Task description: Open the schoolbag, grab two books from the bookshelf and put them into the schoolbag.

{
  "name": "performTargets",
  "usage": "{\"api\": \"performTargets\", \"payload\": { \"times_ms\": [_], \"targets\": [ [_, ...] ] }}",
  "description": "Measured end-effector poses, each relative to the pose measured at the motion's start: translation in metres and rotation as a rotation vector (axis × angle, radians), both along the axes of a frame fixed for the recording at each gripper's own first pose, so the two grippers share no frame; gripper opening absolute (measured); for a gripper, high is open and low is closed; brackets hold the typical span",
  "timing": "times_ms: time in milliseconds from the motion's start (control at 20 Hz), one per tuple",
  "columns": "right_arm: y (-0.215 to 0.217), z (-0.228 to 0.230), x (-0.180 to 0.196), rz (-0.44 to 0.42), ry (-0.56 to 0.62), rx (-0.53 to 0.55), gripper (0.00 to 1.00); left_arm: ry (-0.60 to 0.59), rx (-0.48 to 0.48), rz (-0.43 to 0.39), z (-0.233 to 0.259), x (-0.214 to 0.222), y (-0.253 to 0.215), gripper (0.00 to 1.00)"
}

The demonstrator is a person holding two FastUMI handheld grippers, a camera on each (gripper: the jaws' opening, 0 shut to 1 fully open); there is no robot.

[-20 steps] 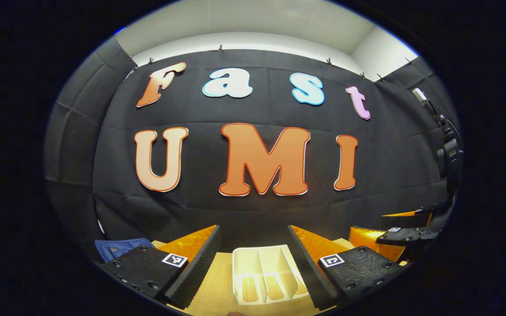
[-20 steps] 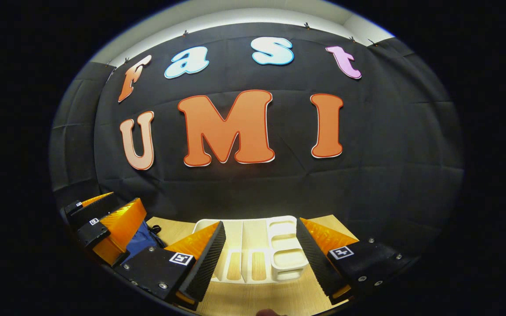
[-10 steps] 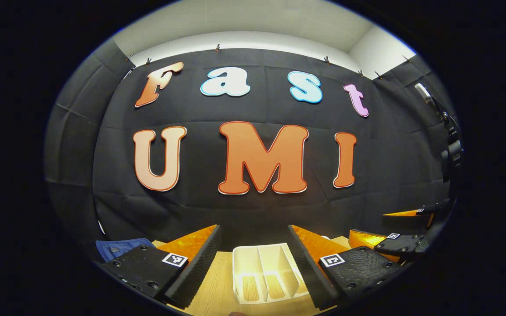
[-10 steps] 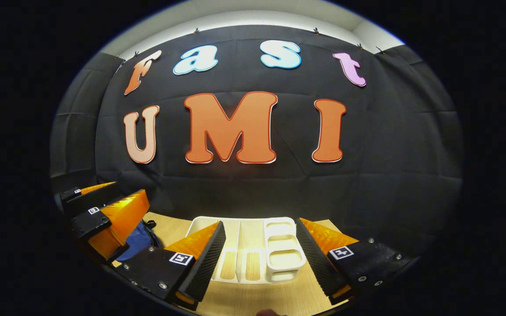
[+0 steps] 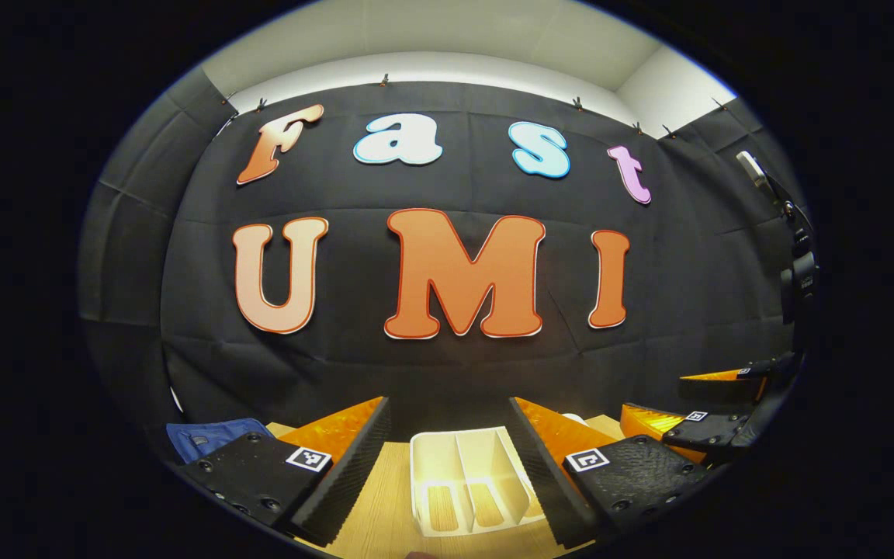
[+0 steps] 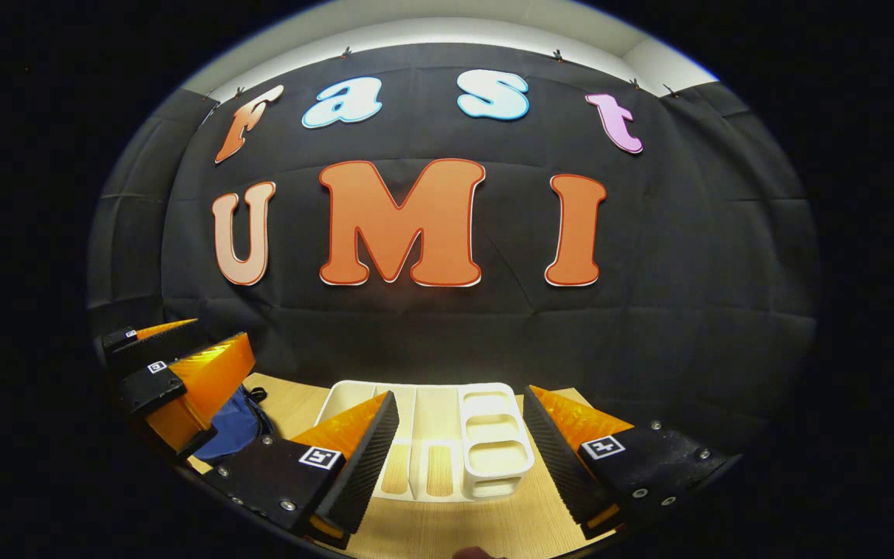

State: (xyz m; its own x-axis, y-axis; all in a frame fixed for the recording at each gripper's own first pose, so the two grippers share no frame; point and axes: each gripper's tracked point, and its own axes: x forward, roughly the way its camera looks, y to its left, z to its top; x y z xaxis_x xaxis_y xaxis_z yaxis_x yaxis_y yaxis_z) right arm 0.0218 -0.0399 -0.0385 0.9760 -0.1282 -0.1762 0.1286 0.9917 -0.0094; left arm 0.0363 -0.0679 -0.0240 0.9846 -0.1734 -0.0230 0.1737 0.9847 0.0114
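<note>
Right gripper view: both grippers gape empty; soft blue fabric schoolbag at tabletop's left edge looks floppy, so grab its zipper pull.

Both views wallward, sharing bookshelf.

Sharp, overhead-lit, heavy fisheye bowing

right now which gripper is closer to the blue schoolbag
Left. In the right gripper view the left gripper hangs right in front of the schoolbag, overlapping it. The right gripper sits over the white bookshelf, off to the bag's side.
</note>
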Motion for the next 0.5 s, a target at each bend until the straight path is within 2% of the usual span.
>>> {"api": "performTargets", "payload": {
  "times_ms": [500],
  "targets": [
    [0.0019,0.0005,0.0046,-0.006,-0.014,-0.021,0.96,0.0,0.013,0.006,-0.0035,0.0043,0.0054,0.94]
  ]
}}
